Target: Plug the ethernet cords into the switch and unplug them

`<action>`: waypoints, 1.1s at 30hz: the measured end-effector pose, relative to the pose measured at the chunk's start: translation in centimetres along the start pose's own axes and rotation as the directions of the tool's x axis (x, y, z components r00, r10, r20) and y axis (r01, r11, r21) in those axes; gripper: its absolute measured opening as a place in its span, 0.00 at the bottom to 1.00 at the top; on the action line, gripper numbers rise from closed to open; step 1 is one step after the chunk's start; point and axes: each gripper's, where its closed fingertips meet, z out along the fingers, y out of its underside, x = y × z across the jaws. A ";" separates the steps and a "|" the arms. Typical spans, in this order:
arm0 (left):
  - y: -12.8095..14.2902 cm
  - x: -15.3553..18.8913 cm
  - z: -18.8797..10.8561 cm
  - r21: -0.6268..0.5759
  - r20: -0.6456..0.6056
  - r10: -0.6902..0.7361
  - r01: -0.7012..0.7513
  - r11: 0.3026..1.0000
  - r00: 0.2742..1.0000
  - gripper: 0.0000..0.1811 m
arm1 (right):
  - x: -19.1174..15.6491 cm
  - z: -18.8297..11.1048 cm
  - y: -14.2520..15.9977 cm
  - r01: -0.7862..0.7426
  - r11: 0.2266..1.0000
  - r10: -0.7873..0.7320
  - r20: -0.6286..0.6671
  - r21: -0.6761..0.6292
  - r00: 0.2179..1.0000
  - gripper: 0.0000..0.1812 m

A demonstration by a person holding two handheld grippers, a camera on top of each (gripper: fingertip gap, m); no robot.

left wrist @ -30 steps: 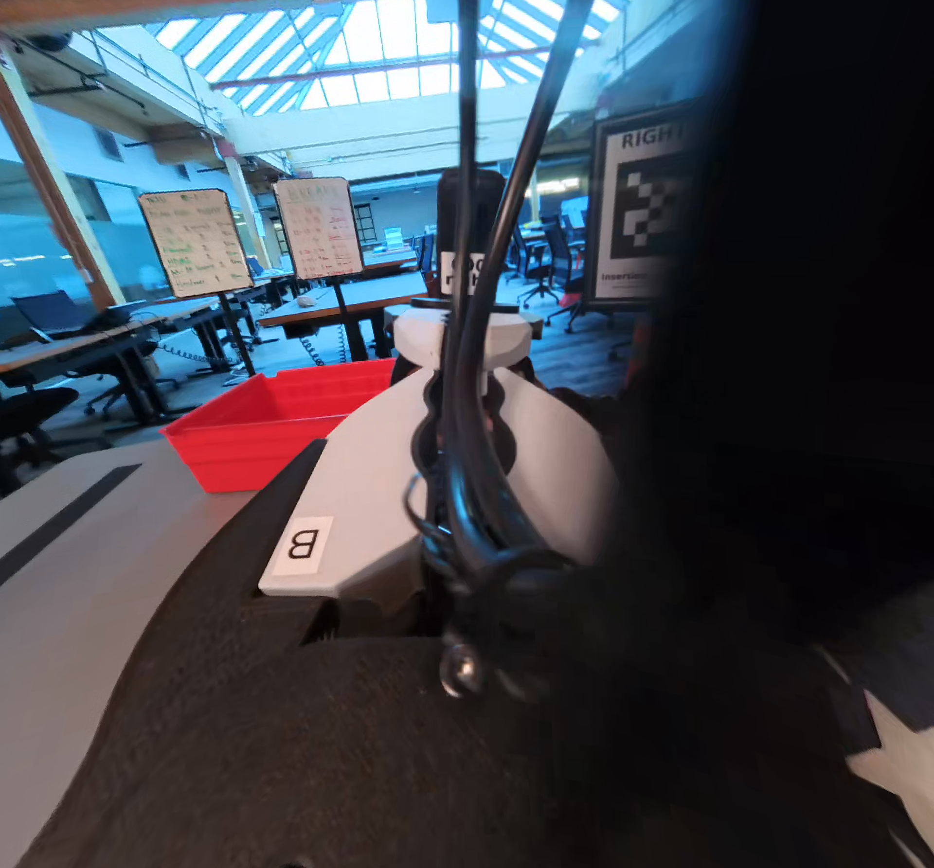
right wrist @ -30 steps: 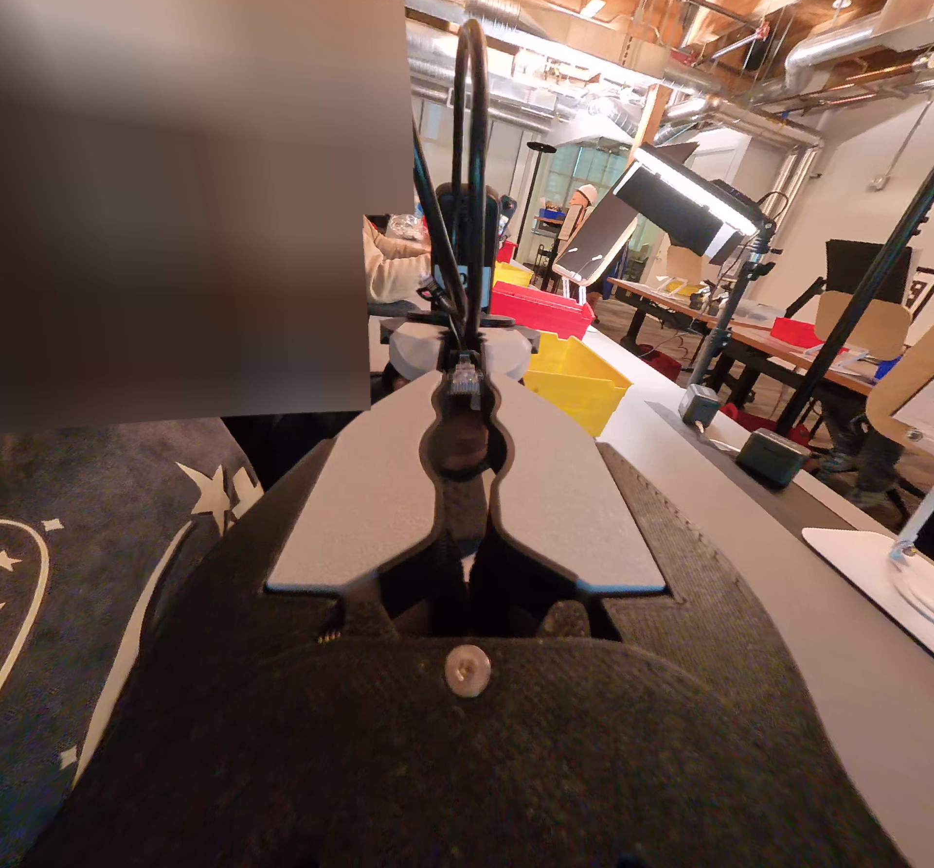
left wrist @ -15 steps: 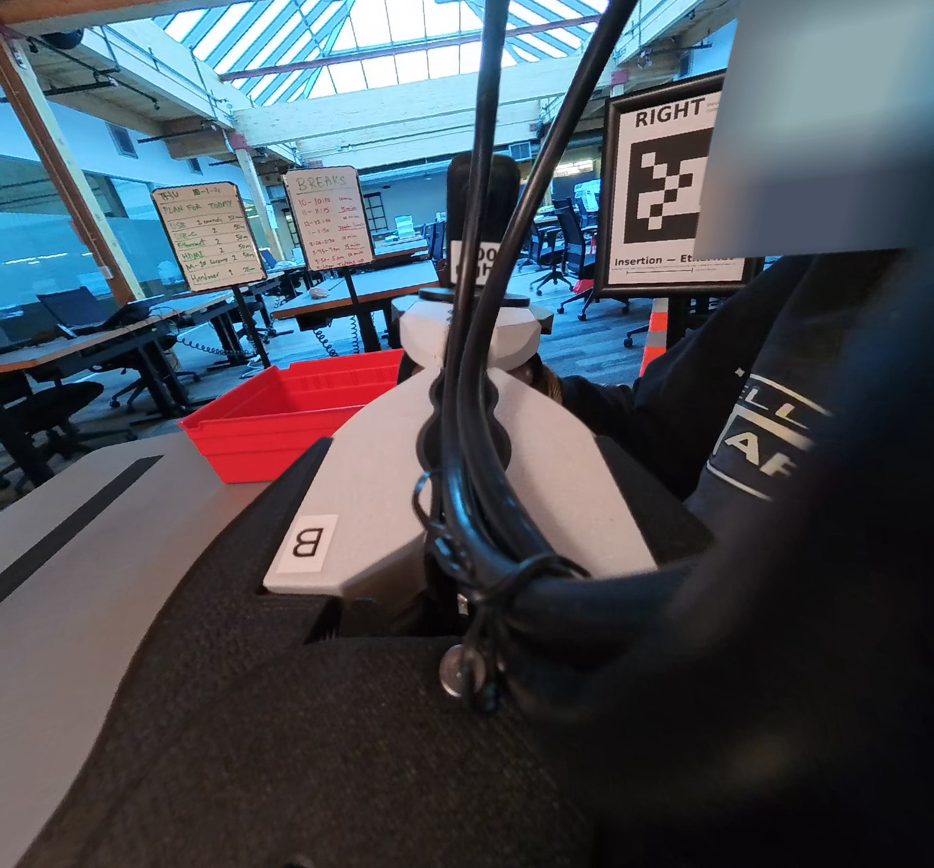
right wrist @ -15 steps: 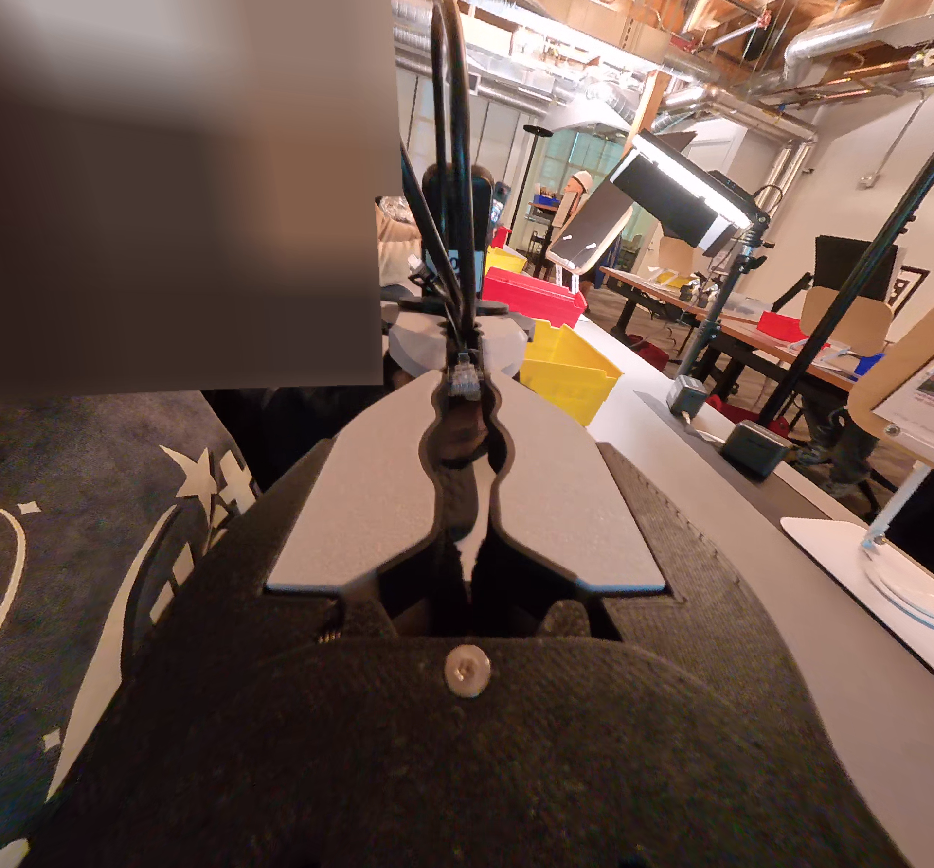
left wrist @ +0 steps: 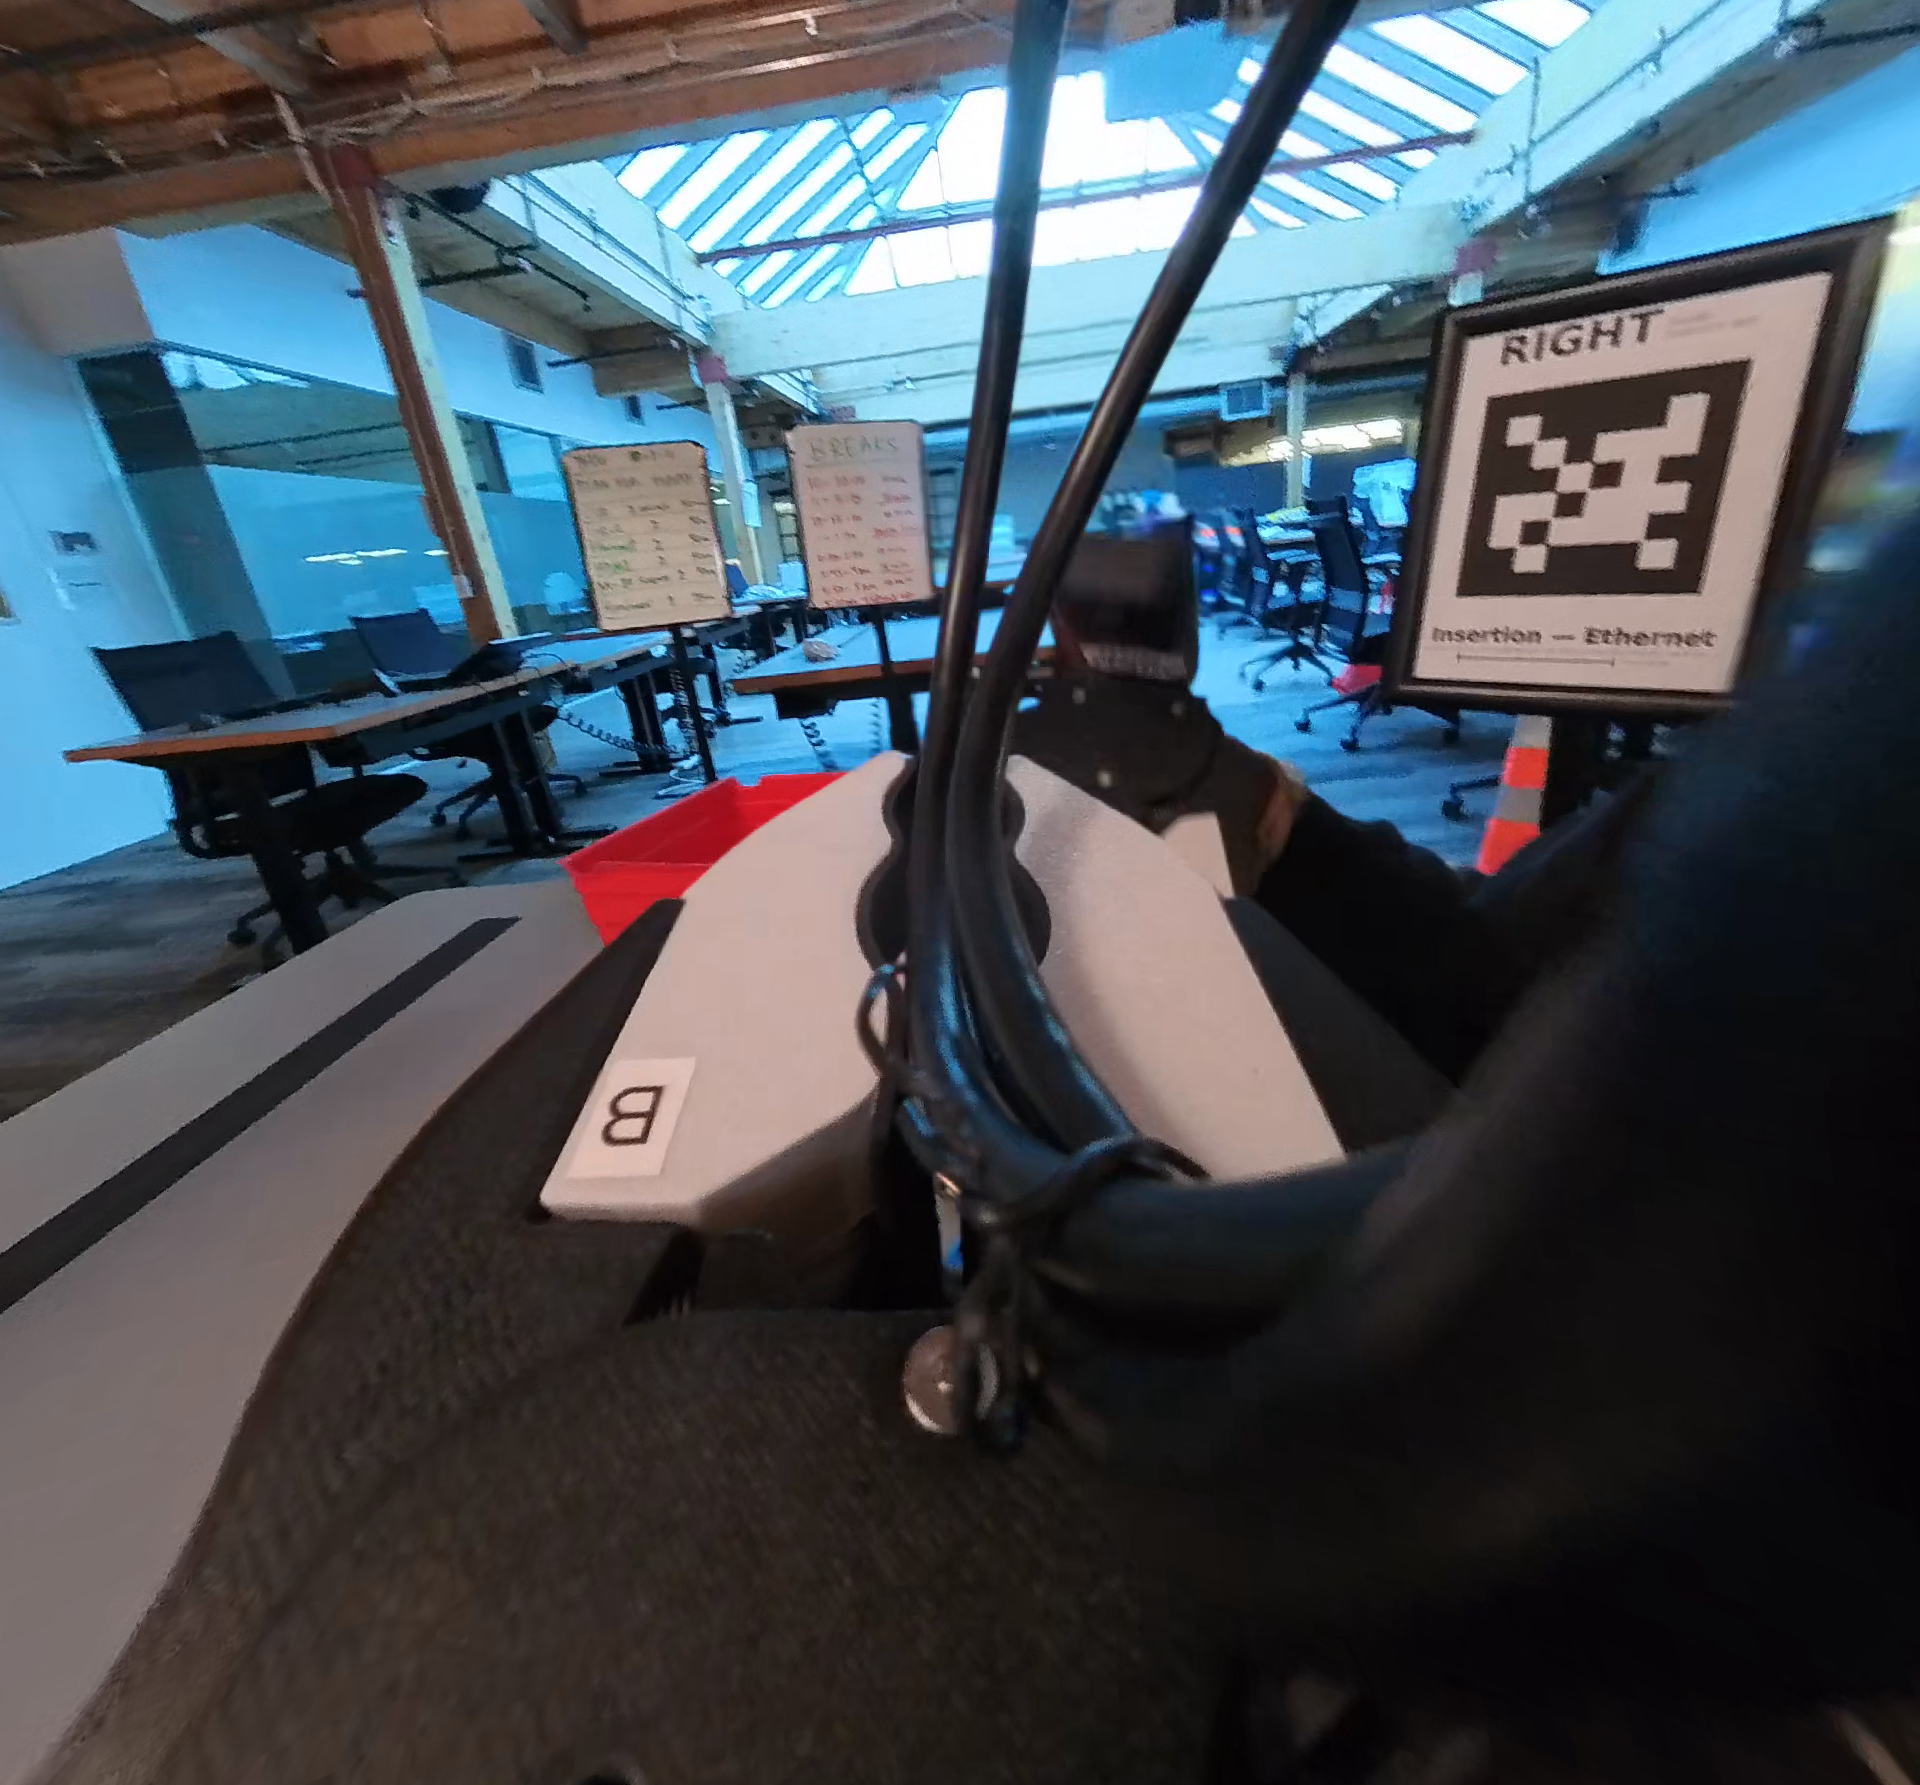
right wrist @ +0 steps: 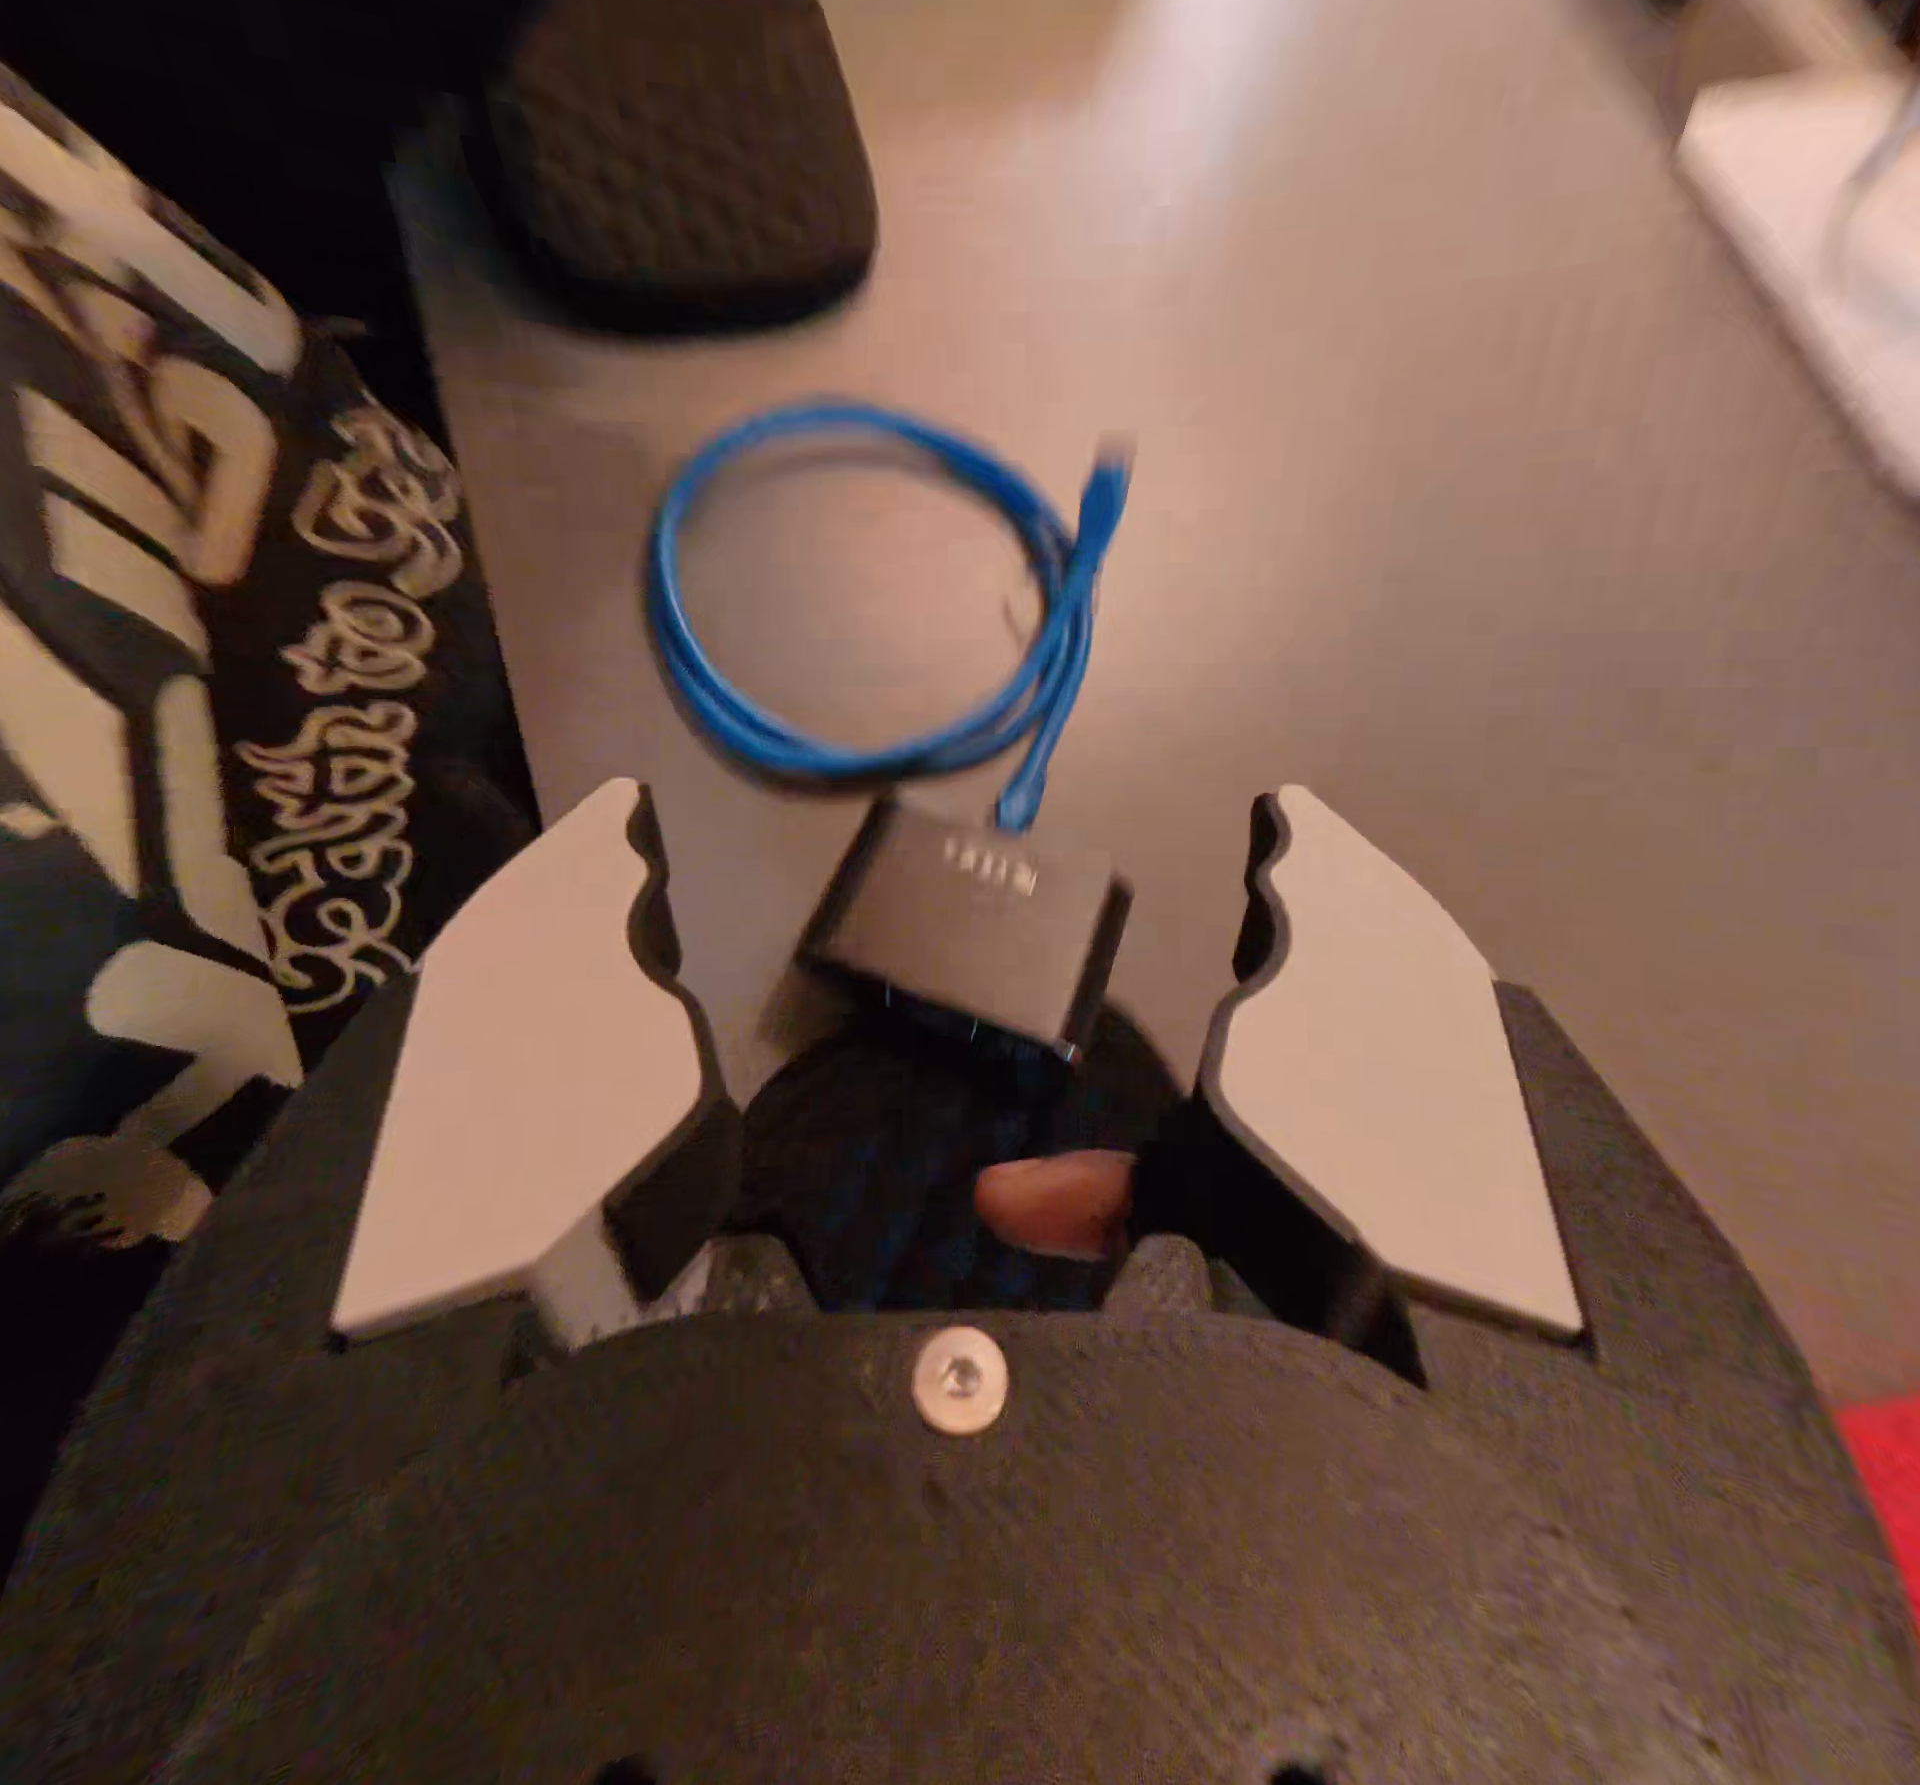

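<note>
Claw status, L unit (left wrist: pixel 951 805): fingers pressed together on a black ethernet cord (left wrist: pixel 971 904), clamping it. Two black strands leave the grip and rise out of the top of frame; a thin tie bunches the loop near the claw base. Judged reason for the raised hold: keeps the slack off the work area and the cord ready for the next insertion. The plug end is not visible in the L wrist view, so its orientation cannot be confirmed

Claw status, R unit (right wrist: pixel 951 852): released, fingers spread wide, nothing between them. It points down at the grey tabletop (right wrist: pixel 1403 488). Frame is motion-blurred, so fine detail is unreliable

Task items, R wrist view:
- Switch (right wrist: pixel 966 925): small dark box lying flat on the tabletop, between the open fingers and slightly skewed to the claw axis. A row of small light marks shows on its top
- Blue ethernet cord (right wrist: pixel 862 613): coiled in a loop just beyond the switch. One end meets the far edge of the switch and appears plugged in, unconfirmed due to blur. Other plug lies free at the far side of the coil

Judgement: wide R opening centred over the switch suits either bracing the box or taking the blue plug; which is intended cannot be told. Skew may need correcting first

Background: red bin (left wrist: pixel 707 831) beyond the L claw
</note>
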 end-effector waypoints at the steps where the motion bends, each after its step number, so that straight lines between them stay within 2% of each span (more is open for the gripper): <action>1: 0.0 -0.5 -0.1 0.015 0.028 -0.003 0.003 1.000 1.000 0.07 | 0.1 0.7 1.8 -0.056 0.996 0.056 -0.009 -0.065 0.998 0.60; 4: 0.7 -2.2 -0.8 0.059 0.099 -0.037 0.031 0.998 0.994 0.07 | 0.8 2.5 5.9 -0.182 0.970 0.170 -0.086 -0.163 0.982 0.66; 7: 1.2 -4.4 -1.7 0.089 0.181 -0.068 0.053 0.995 0.981 0.07 | 1.2 3.7 7.1 -0.206 0.968 0.183 -0.156 -0.145 0.971 0.69; 12: 0.3 -6.8 -3.4 0.137 0.289 -0.094 0.056 0.989 0.953 0.07 | 0.4 5.0 7.8 -0.162 0.976 0.139 -0.155 -0.145 0.978 0.66; 16: -0.2 -7.6 -4.1 0.127 0.334 -0.089 0.049 0.991 0.938 0.07 | -0.3 5.3 7.6 -0.117 0.984 0.102 -0.116 -0.134 0.988 0.53; 20: -1.4 -7.9 -5.5 0.072 0.359 -0.112 0.093 0.993 0.927 0.07 | -0.1 5.3 7.5 -0.168 0.982 0.160 -0.091 -0.083 0.983 0.53; 25: -3.2 -8.8 -10.0 0.113 0.443 -0.170 0.133 0.985 0.880 0.07 | 0.9 4.9 7.5 -0.090 0.995 0.077 -0.239 -0.040 0.968 0.52; 28: -4.0 -10.3 -12.4 0.155 0.483 -0.215 0.158 0.975 0.849 0.07 | 1.0 5.1 7.6 -0.108 0.993 0.096 -0.231 -0.042 0.968 0.52; 31: -4.9 -11.4 -12.8 0.147 0.496 -0.196 0.141 0.979 0.846 0.06 | 1.1 5.0 7.5 -0.095 0.995 0.082 -0.252 -0.039 0.964 0.52; 33: -4.4 -11.4 -12.9 0.141 0.492 -0.212 0.163 0.977 0.845 0.06 | 1.2 4.9 7.4 -0.084 0.996 0.070 -0.270 -0.038 0.960 0.52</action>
